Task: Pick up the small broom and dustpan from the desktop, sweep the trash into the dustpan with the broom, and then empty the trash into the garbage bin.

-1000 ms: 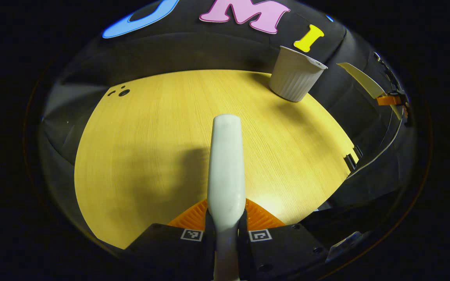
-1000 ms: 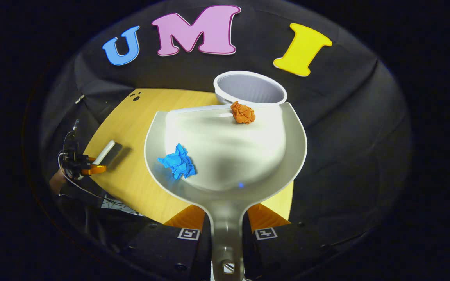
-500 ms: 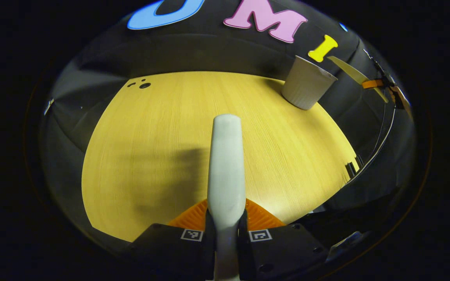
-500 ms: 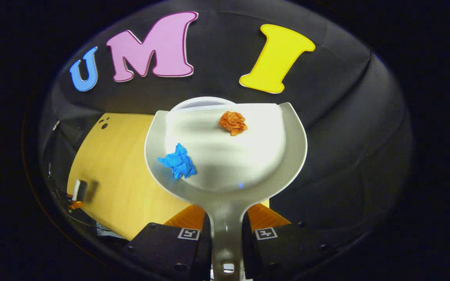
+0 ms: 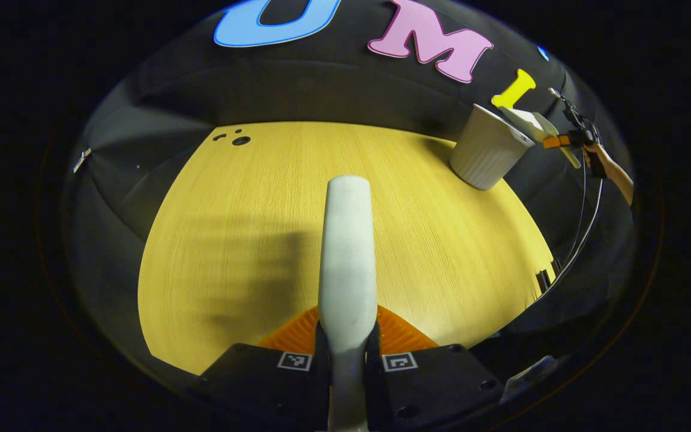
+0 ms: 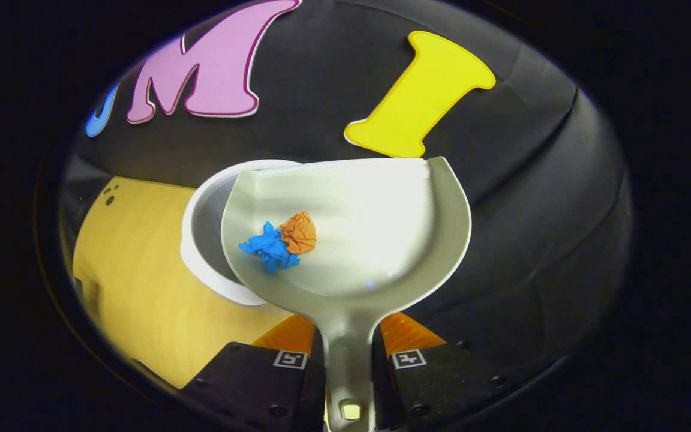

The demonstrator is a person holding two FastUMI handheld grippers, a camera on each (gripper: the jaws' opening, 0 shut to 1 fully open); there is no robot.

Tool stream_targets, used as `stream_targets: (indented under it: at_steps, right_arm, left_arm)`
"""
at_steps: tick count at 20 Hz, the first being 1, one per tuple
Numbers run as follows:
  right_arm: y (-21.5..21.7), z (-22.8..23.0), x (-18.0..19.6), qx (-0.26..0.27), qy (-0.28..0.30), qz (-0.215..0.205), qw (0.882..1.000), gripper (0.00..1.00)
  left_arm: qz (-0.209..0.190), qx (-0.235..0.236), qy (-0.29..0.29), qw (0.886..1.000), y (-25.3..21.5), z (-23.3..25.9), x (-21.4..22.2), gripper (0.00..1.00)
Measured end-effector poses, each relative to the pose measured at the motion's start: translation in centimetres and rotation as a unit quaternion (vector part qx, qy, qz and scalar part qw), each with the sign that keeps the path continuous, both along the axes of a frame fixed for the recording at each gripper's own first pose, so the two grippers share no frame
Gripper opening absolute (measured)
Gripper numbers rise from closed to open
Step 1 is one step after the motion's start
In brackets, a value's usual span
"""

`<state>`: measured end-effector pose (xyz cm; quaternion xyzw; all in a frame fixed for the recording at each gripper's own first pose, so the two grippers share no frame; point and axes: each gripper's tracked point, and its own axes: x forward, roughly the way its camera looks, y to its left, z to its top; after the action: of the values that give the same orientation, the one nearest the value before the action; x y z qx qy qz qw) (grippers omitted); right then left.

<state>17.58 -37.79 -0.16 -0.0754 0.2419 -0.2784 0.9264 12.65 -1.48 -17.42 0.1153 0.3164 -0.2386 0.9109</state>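
Your right gripper [image 6: 348, 366] clamps the stem of the pale grey plastic dustpan [image 6: 381, 240], both fingers pressing on it. Half a second ago the crumpled orange paper ball [image 6: 300, 233] sat near the pan's front lip; it has since rolled back against the crumpled blue paper ball [image 6: 266, 247], and both now touch on the pan's left side. The white ribbed plastic garbage bin [image 6: 201, 240] has come in under the pan's left edge, so you are over the mouth, and emptying is, I judge, about to begin. You will probably need a steeper tilt for the wads to drop.

Your left gripper [image 5: 348, 354] is closed on the white plastic handle of the small broom [image 5: 347, 252], held above the yellow wooden desktop [image 5: 249, 240]. Farther off stands the bin with the pan tipped at its rim.
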Motion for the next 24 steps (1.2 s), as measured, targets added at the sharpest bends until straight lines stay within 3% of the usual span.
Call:
stream_targets:
  at_steps: [1, 5, 6, 8, 11, 16, 17, 18, 19, 24]
  right_arm:
    - [-0.4, 0.1, 0.1, -0.020, -0.001, -0.014, 1.000, 0.36]
    - [-1.0, 0.3, 0.3, -0.037, -0.008, -0.051, 0.998, 0.36]
    - [-0.9, 0.3, 0.4, -0.042, -0.008, -0.058, 0.997, 0.32]
    - [-1.1, 0.3, 0.4, -0.059, -0.005, -0.064, 0.996, 0.40]
    - [-2.1, 1.3, -0.3, -0.136, 0.016, -0.076, 0.988, 0.36]
    - [-2.6, 4.0, -0.8, -0.282, 0.061, -0.086, 0.953, 0.36]
    - [-2.6, 4.4, -0.8, -0.310, 0.067, -0.092, 0.944, 0.31]
    - [-2.7, 4.9, -0.9, -0.336, 0.071, -0.095, 0.934, 0.41]
    - [-2.6, 5.2, -1.1, -0.358, 0.075, -0.097, 0.925, 0.31]
    - [-2.4, 6.4, -1.2, -0.437, 0.113, -0.103, 0.886, 0.35]
  left_arm:
    - [0.002, -0.008, 0.001, 1.000, -0.4, 0.2, 0.0, 0.28]
    - [0.000, -0.022, 0.006, 1.000, -1.8, 0.1, 0.0, 0.28]
    - [-0.002, -0.023, 0.008, 1.000, -2.1, 0.0, 0.0, 0.27]
    - [0.000, -0.018, 0.005, 1.000, -2.0, 0.0, 0.2, 0.28]
    - [0.007, -0.028, 0.007, 1.000, -2.2, 0.3, 0.2, 0.28]
    - [0.020, -0.051, 0.028, 0.998, -2.8, -0.3, 0.1, 0.27]
    - [0.020, -0.050, 0.036, 0.998, -2.9, -0.5, -0.2, 0.27]
    - [0.018, -0.048, 0.039, 0.998, -3.0, -0.7, -0.3, 0.28]
    - [0.014, -0.047, 0.039, 0.998, -3.3, -0.7, -0.5, 0.28]
    - [0.004, -0.026, 0.049, 0.998, -4.5, -1.4, -1.4, 0.29]
